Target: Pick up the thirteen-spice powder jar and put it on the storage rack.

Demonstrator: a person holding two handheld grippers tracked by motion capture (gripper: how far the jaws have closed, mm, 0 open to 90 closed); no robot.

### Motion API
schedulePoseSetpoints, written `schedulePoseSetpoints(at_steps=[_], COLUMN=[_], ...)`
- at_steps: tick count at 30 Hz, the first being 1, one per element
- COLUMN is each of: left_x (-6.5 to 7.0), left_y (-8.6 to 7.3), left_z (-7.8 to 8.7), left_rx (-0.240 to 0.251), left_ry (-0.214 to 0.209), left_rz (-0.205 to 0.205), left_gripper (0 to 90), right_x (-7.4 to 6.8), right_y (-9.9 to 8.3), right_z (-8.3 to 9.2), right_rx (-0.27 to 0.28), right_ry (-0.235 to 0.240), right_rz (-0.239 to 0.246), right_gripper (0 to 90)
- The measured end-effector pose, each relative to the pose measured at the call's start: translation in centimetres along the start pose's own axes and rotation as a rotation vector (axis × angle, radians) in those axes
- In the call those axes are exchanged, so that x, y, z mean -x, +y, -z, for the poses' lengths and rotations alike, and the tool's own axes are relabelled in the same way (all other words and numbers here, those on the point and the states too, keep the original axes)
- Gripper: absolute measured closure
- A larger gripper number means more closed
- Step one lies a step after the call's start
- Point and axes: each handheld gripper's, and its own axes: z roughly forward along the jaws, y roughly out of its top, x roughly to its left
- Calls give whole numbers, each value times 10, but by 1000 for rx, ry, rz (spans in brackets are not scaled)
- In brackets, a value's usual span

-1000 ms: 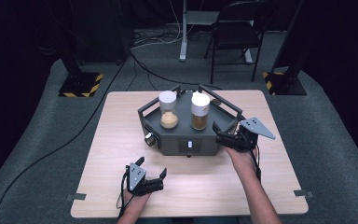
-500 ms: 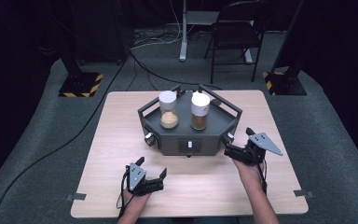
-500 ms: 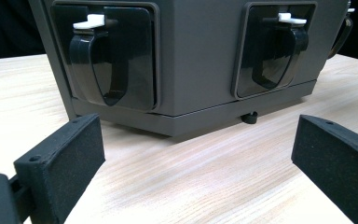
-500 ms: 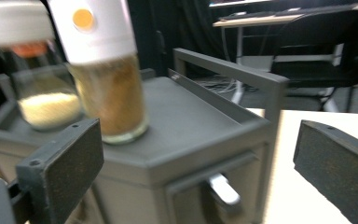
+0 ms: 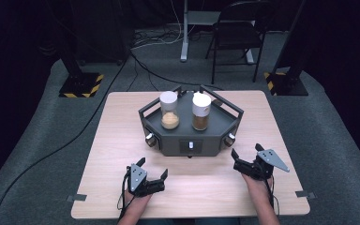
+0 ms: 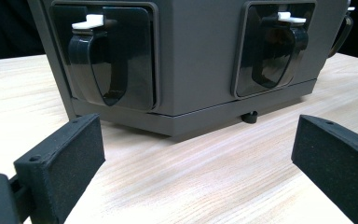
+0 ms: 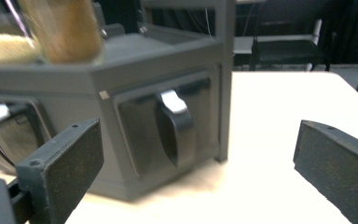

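Our right gripper (image 5: 244, 158) hovers just off the table (image 5: 112, 140) with its jaws spread wide and nothing between them, near the front right corner of the grey dispenser stand (image 5: 191, 131). In the right gripper view the nearest thing ahead is a black lever (image 7: 176, 127) with a pale tab on top, set in a recess on the stand's angled face. Our left gripper (image 5: 152, 171) sits low near the front edge of the table, jaws likewise apart and empty, looking at two more levers on the stand's front. Up on the stand are two jars — one with pale grains (image 5: 169, 110), one with darker brown contents (image 5: 200, 111). We judge the step in hand to be reaching for that right lever. To do it well we should square the jaws to the lever, bring it midway between the pads, and close only once it is centred — an off-centre pinch could slip off its curved face.
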Motion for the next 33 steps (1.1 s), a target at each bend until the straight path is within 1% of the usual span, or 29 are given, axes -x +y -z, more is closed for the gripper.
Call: schedulePoseSetpoints(at_steps=[2,8,11,14,17,20,22,25,28,31,33], left_x=[0,0,0,0,0,0,0,0,0,0,0], left_y=[0,0,0,0,0,0,0,0,0,0,0], left_z=[0,0,0,0,0,0,0,0,0,0,0], left_rx=[0,-1,-1,-2,-2,-3,-3,-3,-2,-2,-2], left_ry=[0,-1,-1,-1,-2,-2,-2,-2,-2,-2,-2], left_rz=[0,-1,-1,-1,-2,-2,-2,-3,-2,-4,-3], left_gripper=[17,17,17,17,17,17,17,17,17,17,17], right_x=[2,6,6,7,9,9,9,8,8,9,11], right_y=[-5,-15,-19,-22,-27,-32,-31,-32,-32,-29,-25], right_z=[1,5,7,10,12,13,14,15,15,14,12], right_rx=[-9,-32,-53,-76,-88,-100,-101,-107,-103,-122,-151], right_ry=[-5,-15,-31,-38,-47,-49,-35,-29,-27,-22,-13], right_rz=[-13,-14,10,16,14,40,52,68,68,68,55], right_gripper=[10,12,14,14,15,11,8,6,7,12,11])
